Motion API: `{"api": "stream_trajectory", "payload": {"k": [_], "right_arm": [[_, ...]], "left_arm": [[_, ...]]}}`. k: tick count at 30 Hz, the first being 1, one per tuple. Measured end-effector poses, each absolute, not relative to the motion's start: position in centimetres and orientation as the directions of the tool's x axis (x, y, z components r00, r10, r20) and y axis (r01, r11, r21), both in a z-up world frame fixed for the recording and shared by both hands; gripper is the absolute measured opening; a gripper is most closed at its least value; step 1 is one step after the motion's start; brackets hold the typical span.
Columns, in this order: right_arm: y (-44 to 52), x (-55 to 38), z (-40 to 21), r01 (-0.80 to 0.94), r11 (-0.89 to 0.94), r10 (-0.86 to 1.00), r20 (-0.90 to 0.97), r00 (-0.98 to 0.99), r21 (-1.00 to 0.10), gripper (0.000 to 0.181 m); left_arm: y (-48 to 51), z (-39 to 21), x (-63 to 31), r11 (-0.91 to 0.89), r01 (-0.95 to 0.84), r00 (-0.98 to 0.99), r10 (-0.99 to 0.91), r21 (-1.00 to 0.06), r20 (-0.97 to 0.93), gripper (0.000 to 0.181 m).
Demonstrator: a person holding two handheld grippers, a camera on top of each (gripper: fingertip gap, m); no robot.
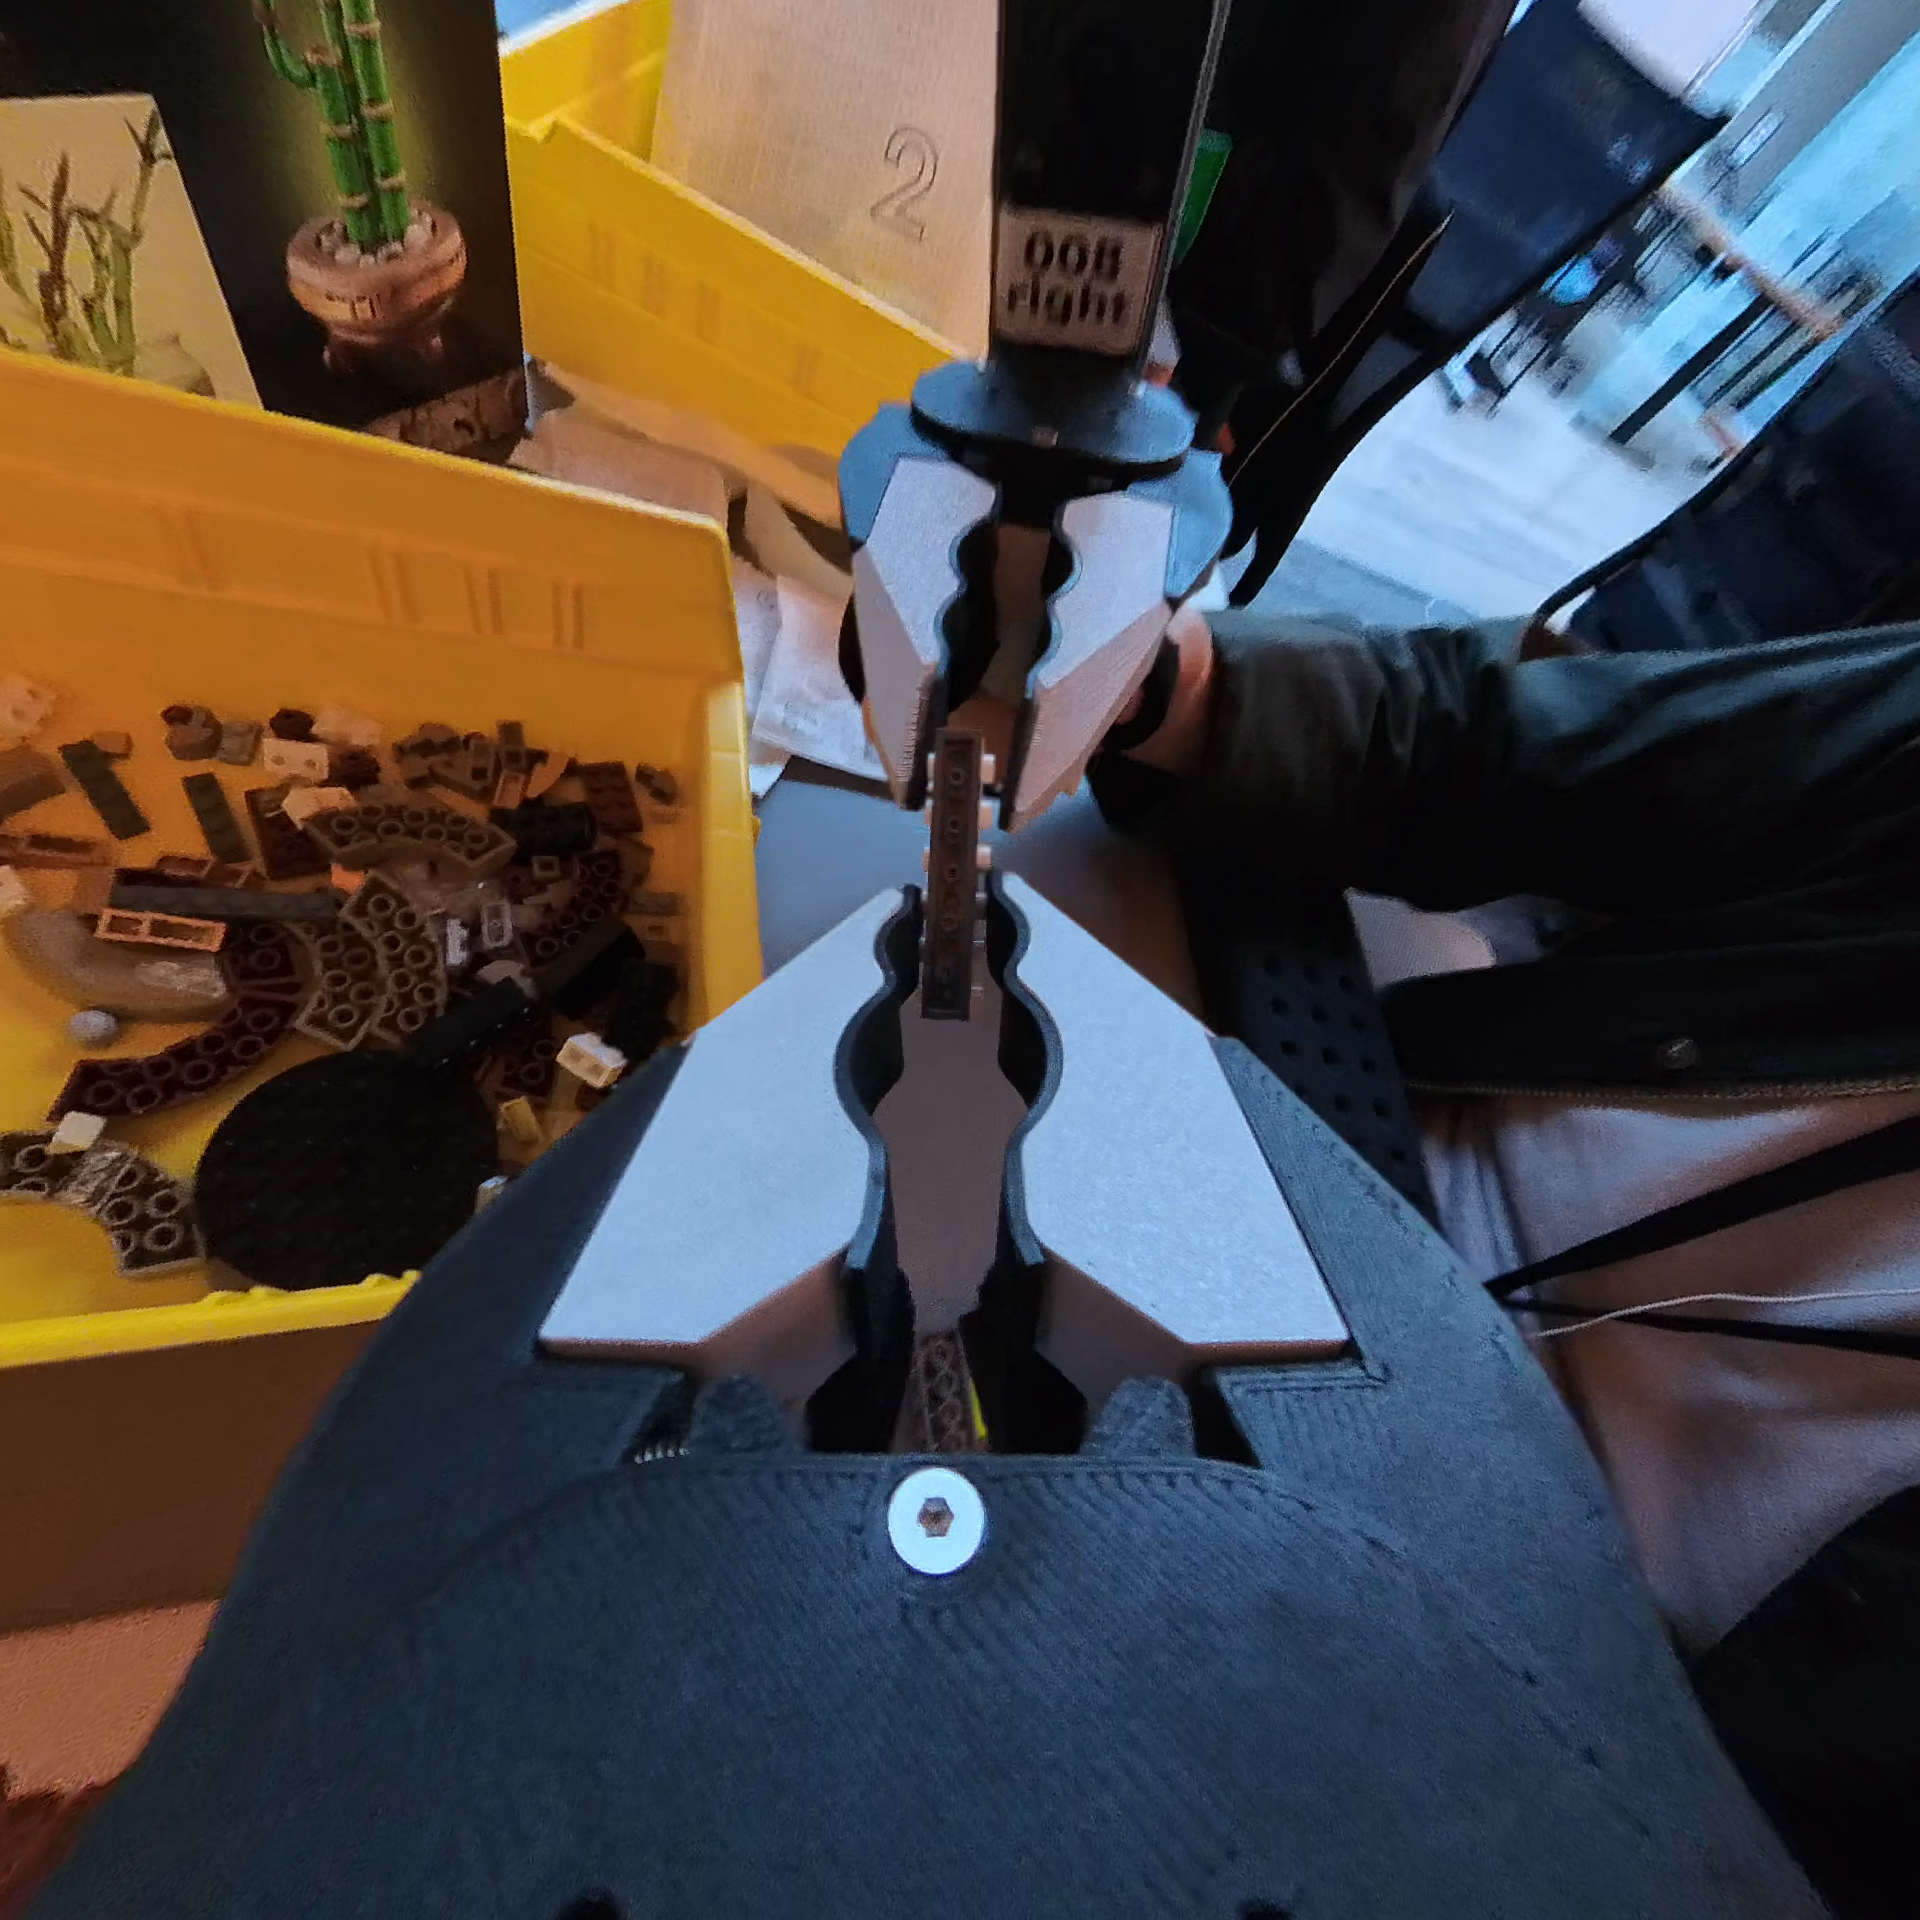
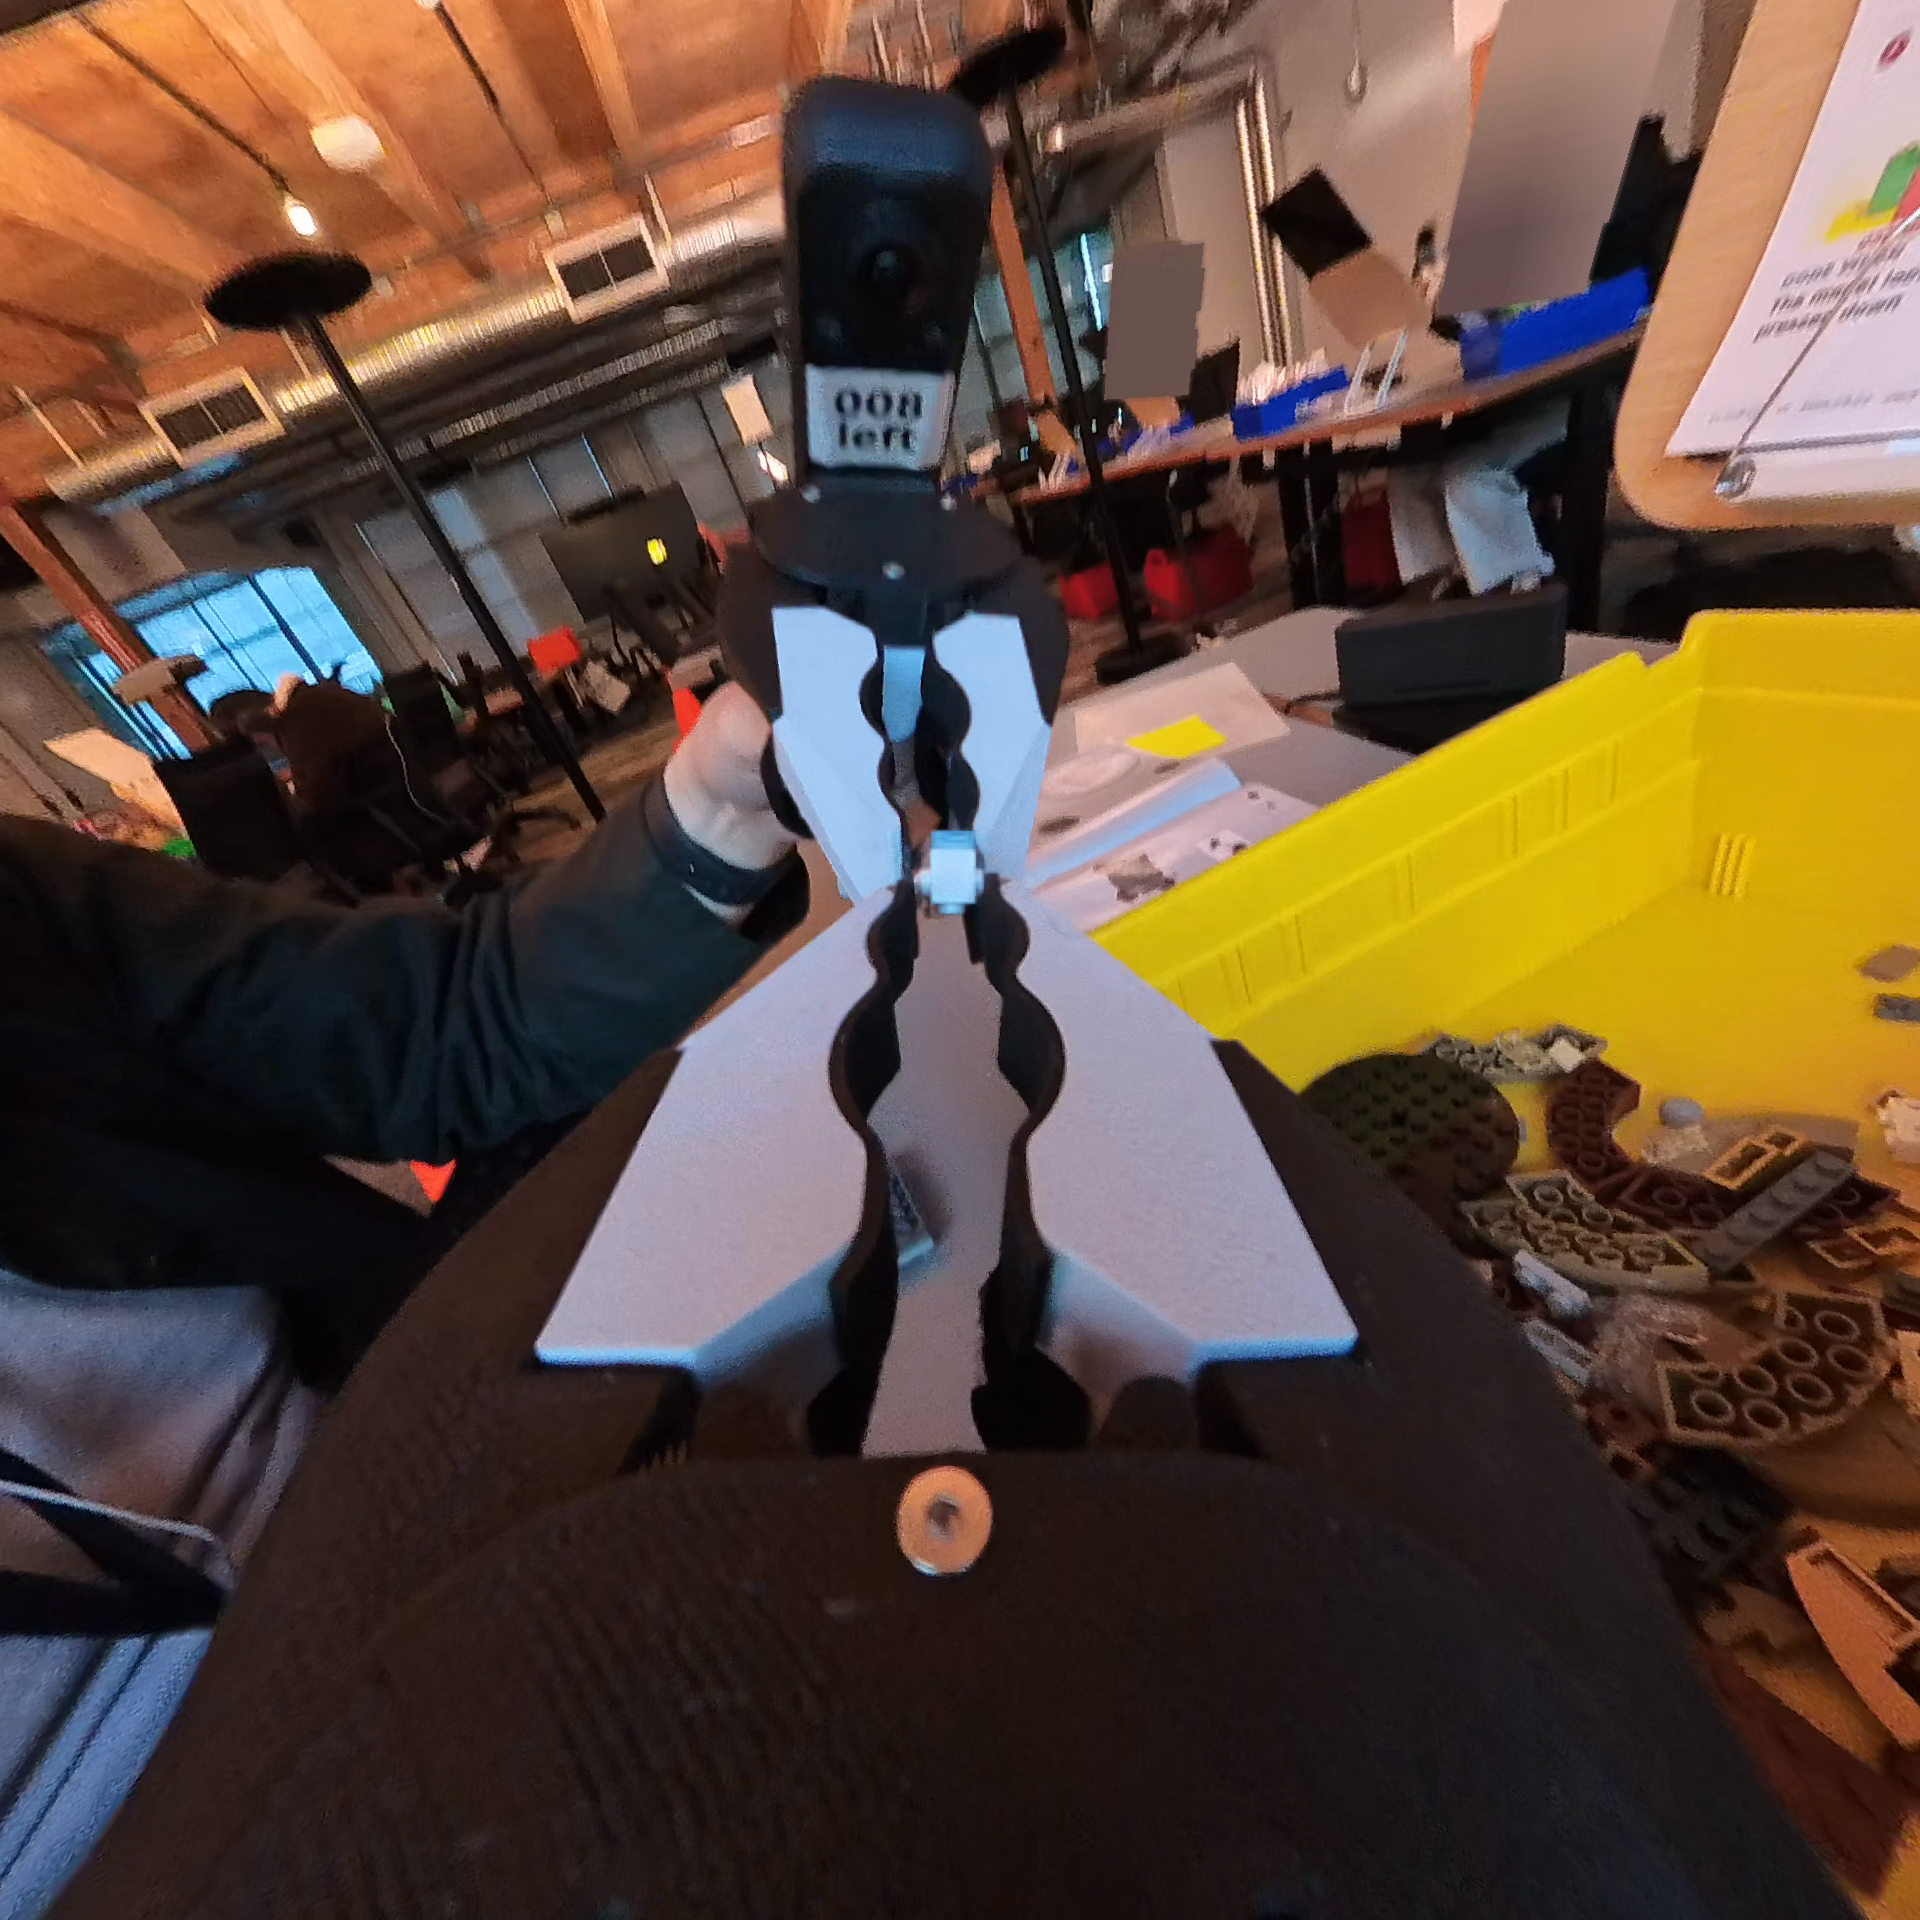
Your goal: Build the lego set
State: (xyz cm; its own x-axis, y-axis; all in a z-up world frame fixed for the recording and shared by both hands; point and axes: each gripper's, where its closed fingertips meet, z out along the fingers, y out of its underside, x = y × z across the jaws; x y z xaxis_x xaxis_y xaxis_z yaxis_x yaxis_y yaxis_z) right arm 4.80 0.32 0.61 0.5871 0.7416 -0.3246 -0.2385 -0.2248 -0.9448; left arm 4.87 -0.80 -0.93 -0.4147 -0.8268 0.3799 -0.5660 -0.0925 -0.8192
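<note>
A long dark brown strip (image 1: 951,862) with small white bricks on its sides is held in the air between the two grippers, which face each other tip to tip. My left gripper (image 1: 951,899) is shut on the strip's near end. My right gripper (image 1: 961,810) comes from the opposite side and is shut on the far end. In the right wrist view, the right gripper (image 2: 948,909) pinches a small white brick (image 2: 953,873) at that end, and the left gripper (image 2: 940,868) meets it from beyond.
A yellow bin (image 1: 364,582) at the left holds several loose brown and black pieces and a round black plate (image 1: 343,1174); the bin also shows in the right wrist view (image 2: 1558,831). Behind it stand the set's box (image 1: 343,208), a paper bag (image 1: 831,156) and instruction sheets (image 1: 800,675). A person's sleeve (image 1: 1507,748) is at the right. Both grippers' tips are close together, under 4 cm apart.
</note>
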Motion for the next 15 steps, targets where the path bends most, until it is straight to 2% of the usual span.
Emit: {"api": "stream_trajectory", "payload": {"k": [6, 9, 12, 15], "right_arm": [[0.5, 4.7, 1.3, -0.329, -0.236, 0.741, -0.389, 0.548, -0.914, 0.018], [0.6, 4.9, 1.3, -0.352, -0.249, 0.728, -0.414, 0.547, -0.902, 0.01], [0.6, 4.9, 1.1, -0.365, -0.293, 0.722, -0.455, 0.521, -0.884, 0.009], [0.6, 5.3, 1.8, -0.4, -0.294, 0.721, -0.477, 0.503, -0.868, 0.009]], "left_arm": [[-0.8, -0.5, 5.1, -0.137, -0.551, -0.409, -0.815, -0.823, 0.409, 0.01], [-1.1, -0.5, 5.2, -0.134, -0.551, -0.411, -0.815, -0.824, 0.408, 0.01], [-0.8, -0.6, 5.3, -0.125, -0.548, -0.396, -0.832, -0.827, 0.389, 0.011], [-0.9, 0.6, 5.8, -0.203, -0.502, -0.399, -0.808, -0.84, 0.434, 0.01]]}}
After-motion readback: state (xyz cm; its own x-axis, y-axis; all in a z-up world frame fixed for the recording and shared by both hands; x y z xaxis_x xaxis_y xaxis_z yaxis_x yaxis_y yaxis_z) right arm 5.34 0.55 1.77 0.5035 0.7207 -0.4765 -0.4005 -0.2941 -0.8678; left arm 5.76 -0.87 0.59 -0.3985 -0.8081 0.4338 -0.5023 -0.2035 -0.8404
